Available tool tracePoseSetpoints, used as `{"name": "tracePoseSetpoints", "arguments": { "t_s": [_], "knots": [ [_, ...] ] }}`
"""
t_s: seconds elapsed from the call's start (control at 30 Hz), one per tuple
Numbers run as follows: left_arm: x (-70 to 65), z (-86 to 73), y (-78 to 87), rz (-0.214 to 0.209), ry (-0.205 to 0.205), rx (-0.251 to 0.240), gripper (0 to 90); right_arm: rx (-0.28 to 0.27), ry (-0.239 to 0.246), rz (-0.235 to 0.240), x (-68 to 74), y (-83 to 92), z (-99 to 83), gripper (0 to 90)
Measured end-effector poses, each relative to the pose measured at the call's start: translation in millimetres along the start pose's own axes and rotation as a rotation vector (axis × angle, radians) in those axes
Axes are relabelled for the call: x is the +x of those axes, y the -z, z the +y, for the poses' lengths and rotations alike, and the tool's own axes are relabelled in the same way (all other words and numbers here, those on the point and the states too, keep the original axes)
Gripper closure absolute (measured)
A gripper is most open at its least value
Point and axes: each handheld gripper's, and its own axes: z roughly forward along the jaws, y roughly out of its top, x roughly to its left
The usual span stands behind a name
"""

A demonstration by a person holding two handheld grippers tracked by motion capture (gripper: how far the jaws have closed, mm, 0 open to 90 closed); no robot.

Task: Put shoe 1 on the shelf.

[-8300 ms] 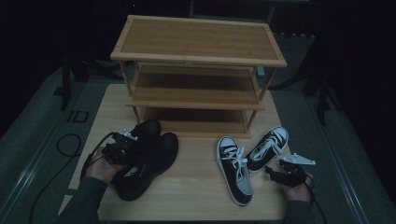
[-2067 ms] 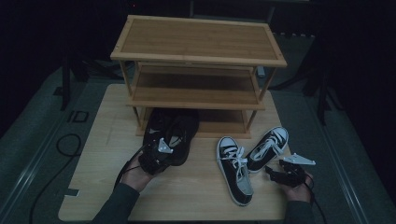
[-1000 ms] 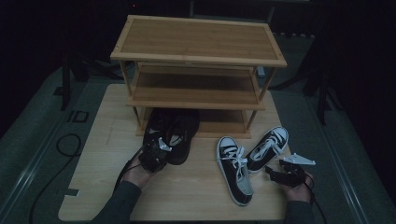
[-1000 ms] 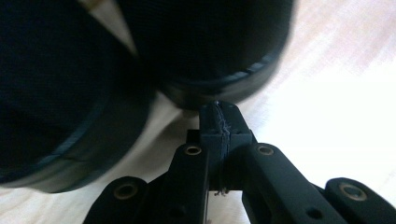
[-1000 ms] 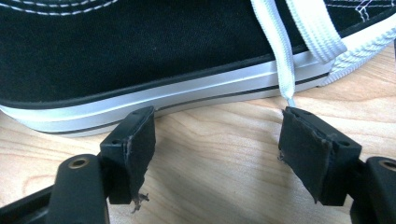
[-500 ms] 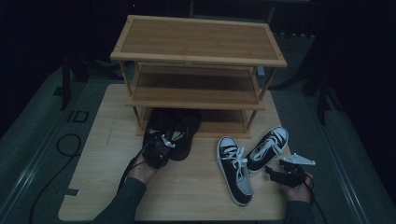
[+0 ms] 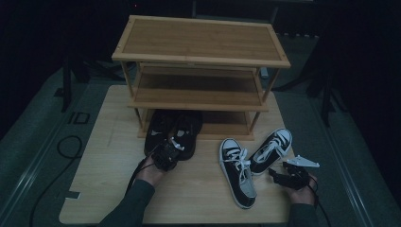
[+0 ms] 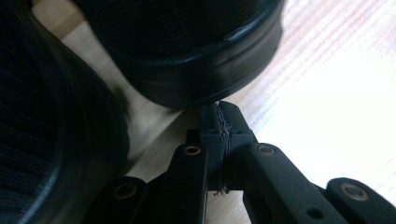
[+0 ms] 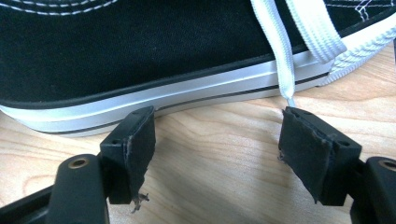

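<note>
Two black shoes (image 7: 172,130) lie side by side with their toes under the bottom shelf of the bamboo shoe rack (image 7: 201,42). My left gripper (image 7: 166,153) is right behind their heels. In the left gripper view its jaws are shut with nothing between them, and the left gripper (image 8: 219,135) tip touches the heel of one black shoe (image 8: 187,46). The other black shoe (image 8: 46,140) lies beside it. A black-and-white sneaker (image 7: 239,172) and its mate (image 7: 272,149) lie at the right front. My right gripper (image 9: 219,140) stands open just short of the mate's white sole (image 9: 140,107), with a lace end (image 9: 285,70) hanging near one pad.
The rack stands at the far side of a light wooden board (image 7: 108,179) and has three shelves. Bare wood lies between the two pairs of shoes and along the front edge. Dark floor and cables (image 7: 66,146) surround the board.
My left gripper has moved forward toward the rack, and the black shoes have slid farther under the bottom shelf. The right gripper and the sneakers have stayed in place.
</note>
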Motion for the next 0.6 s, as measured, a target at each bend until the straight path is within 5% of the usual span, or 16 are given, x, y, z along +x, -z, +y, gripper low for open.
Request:
{"name": "tracePoseSetpoints", "arguments": {
  "t_s": [0.2,0.4,0.6],
  "knots": [
    [7.1,9.5,-3.9,0.020,0.043,0.011,89.3,0.000,0.000,0.000,0.0,0.0,0.0,26.7],
    [-4.4,10.2,-3.8,-0.013,0.001,0.002,88.4,0.000,0.000,0.000,0.0,0.0,0.0,26.7],
    [-2.6,18.8,-9.6,0.037,0.007,0.021,88.9,0.000,0.000,0.000,0.0,0.0,0.0,26.8]
  ]
}}
